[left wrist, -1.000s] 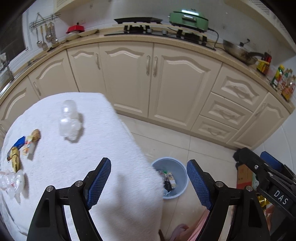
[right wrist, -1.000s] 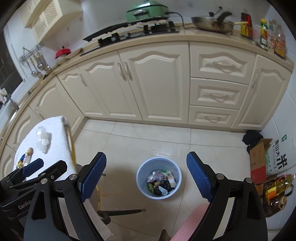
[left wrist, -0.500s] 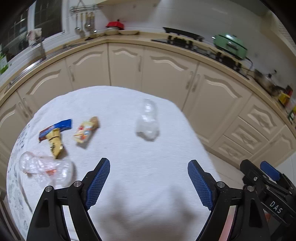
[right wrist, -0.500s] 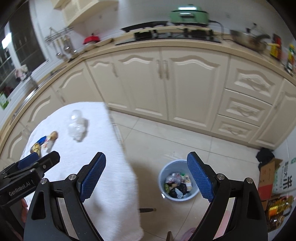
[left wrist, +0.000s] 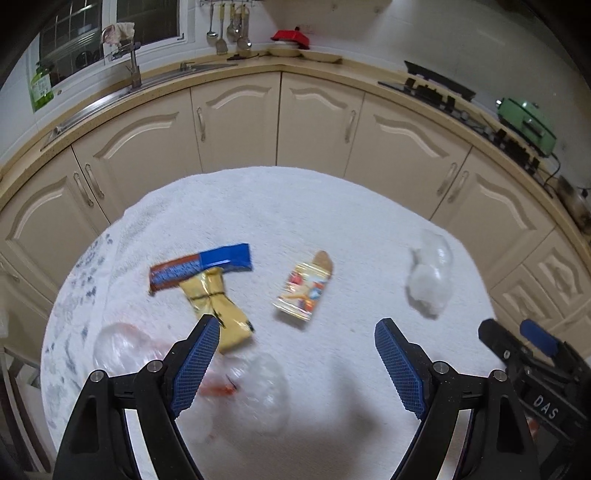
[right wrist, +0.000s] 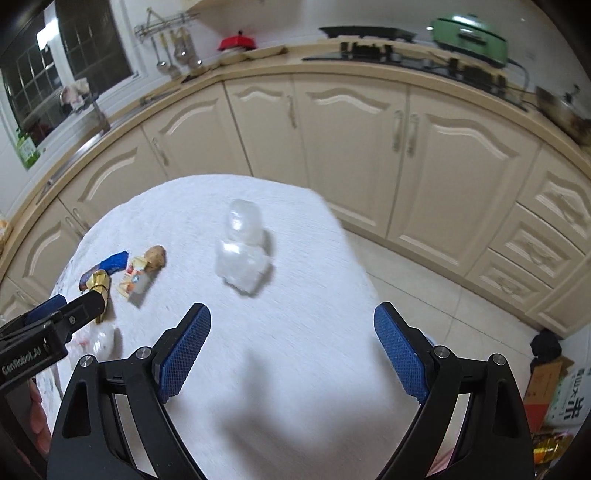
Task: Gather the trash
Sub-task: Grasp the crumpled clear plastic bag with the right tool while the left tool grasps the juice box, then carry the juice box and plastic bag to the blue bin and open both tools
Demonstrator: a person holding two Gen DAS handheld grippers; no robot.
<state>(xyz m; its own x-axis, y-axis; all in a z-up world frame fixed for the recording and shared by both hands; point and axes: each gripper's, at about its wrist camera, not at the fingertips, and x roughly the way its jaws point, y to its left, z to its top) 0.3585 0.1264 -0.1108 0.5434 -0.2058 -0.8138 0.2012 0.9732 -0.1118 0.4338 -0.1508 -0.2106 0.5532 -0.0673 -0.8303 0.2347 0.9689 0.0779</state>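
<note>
Trash lies on a table under a white cloth [left wrist: 295, 206]. A blue and red wrapper [left wrist: 201, 266] crosses a yellow wrapper [left wrist: 219, 308], with a small colourful packet [left wrist: 304, 290] to their right. A crushed clear bottle [left wrist: 430, 275] sits at the right, and crumpled clear plastic [left wrist: 258, 387] lies nearest. My left gripper [left wrist: 293, 363] hovers open above that plastic, holding nothing. My right gripper [right wrist: 291, 349] is open and empty over the cloth, with the clear bottle [right wrist: 242, 247] ahead of it and the wrappers [right wrist: 110, 271] at its left.
Cream kitchen cabinets [left wrist: 314, 122] curve around the far side of the table. A counter above carries a sink tap [left wrist: 133, 66], hanging utensils, a stove and a green appliance [right wrist: 469, 33]. Tiled floor [right wrist: 424, 291] and a cardboard box [right wrist: 546, 384] lie to the right.
Both grippers have swung left, from over the floor and the blue bin to over the table. The bin has left both views, and the wrappers and plastic now sit near the left gripper.
</note>
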